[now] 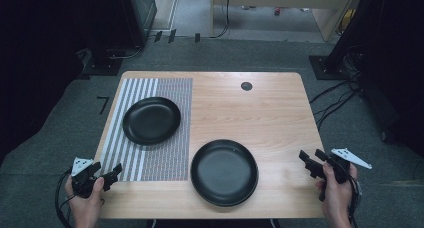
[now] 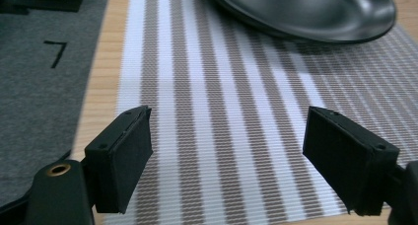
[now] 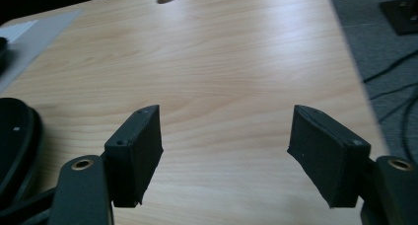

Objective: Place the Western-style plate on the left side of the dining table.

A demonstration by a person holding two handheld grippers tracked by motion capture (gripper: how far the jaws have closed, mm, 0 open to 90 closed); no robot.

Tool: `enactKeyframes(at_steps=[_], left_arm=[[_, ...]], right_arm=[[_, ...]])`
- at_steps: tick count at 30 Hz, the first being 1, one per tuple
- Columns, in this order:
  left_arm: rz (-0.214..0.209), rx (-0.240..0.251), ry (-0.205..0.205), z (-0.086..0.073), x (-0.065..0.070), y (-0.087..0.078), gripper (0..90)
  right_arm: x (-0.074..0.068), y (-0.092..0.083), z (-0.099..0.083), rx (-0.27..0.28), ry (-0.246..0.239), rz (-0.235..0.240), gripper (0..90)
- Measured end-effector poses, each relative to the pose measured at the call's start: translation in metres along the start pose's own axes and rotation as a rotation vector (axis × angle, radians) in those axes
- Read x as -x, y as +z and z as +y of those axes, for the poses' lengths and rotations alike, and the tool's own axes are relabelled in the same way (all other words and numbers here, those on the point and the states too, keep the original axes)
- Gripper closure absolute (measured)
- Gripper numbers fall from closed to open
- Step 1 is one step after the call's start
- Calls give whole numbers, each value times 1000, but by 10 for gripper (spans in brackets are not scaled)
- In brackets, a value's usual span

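- My right gripper (image 1: pixel 311 161) hung with jaws apart, empty, at 3 o'clock of the near plate (image 1: pixel 224 172).
- Left gripper (image 1: pixel 108 173) likewise gaped over the striped mat (image 1: pixel 150 158)—far plate (image 1: pixel 151 120) at 1 o'clock.
- I judged a low rim approach best—probably.

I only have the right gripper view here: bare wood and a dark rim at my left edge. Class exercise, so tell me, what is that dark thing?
Observer: A black plate on the bare table, near the front edge.
Operator: Is it the only plate?
Observer: No, a second black plate sits on a striped mat at the table's left.
Operator: Where is the left gripper?
Observer: The left gripper is at the mat's near left corner, jaws open with nothing between them.
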State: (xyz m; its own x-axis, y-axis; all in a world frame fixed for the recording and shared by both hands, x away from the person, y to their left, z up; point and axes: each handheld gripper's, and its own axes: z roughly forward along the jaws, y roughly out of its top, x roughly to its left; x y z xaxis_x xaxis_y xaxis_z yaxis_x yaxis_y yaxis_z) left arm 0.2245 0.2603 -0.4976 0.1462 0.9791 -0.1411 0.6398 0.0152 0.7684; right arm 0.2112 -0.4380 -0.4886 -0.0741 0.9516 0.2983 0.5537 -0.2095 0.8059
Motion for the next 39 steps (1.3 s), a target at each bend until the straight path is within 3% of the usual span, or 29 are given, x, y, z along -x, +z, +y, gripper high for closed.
enactKeyframes(at_steps=[6, 11, 12, 15, 19, 22, 28, 39], left_arm=[[23, -6, -22, -6, -12, -2, 186], [22, -10, -35, -10, -15, -1, 186], [24, -17, -23, -10, -13, 0, 186], [32, -22, -2, -10, -11, 1, 186], [41, -45, 35, -13, -4, 5, 185], [50, -59, 60, -15, -1, 6, 185], [84, -53, 92, -20, 4, 7, 185], [95, -50, 104, -22, 6, 6, 187]], right_arm=[[21, -14, -12, -11, -15, -81, 283], [30, -19, -20, -29, 1, -104, 283], [32, -21, -23, -36, -1, -113, 282], [32, -21, -26, -46, -16, -124, 282], [24, -13, -37, -106, -56, -162, 274], [21, -8, -40, -123, -58, -173, 263], [9, -2, -43, -150, -169, -236, 229], [8, -1, -43, -164, -176, -219, 175]])
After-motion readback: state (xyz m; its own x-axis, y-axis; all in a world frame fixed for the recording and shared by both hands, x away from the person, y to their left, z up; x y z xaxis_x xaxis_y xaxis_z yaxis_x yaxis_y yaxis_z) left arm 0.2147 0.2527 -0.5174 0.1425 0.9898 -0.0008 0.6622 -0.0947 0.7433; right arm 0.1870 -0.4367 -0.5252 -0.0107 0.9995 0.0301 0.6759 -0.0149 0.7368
